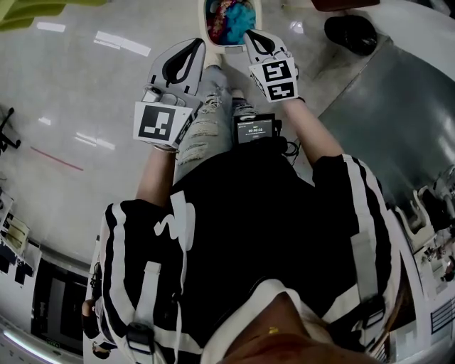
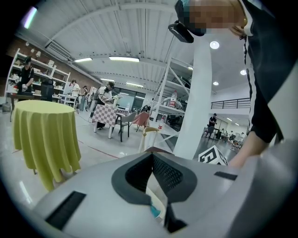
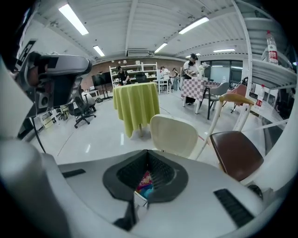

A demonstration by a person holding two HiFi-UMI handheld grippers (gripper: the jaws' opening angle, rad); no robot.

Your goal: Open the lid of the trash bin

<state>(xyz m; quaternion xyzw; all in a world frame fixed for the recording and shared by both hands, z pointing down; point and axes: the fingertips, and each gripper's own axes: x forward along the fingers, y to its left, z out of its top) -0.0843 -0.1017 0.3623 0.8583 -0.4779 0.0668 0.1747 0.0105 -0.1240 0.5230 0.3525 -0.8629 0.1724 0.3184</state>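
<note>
trash bin cropped at top, contents indistinct

**Head view: trash bin open, both grippers near its rim**

The cream trash bin stands on the glossy pale floor directly ahead of the person's ripped jeans. Its mouth is uncovered, with blue and pink contents showing inside.

The right gripper has its jaw tips together at the bin's right rim; contact cannot be confirmed. The left gripper, jaw tips also together, is just left of the bin and apart from it.

A small black device with a lit screen sits at the person's waist.

Other items noted — a red line on the floor at left, a grey mat at right, and a yellow-green cloth in the top-left corner.
</note>
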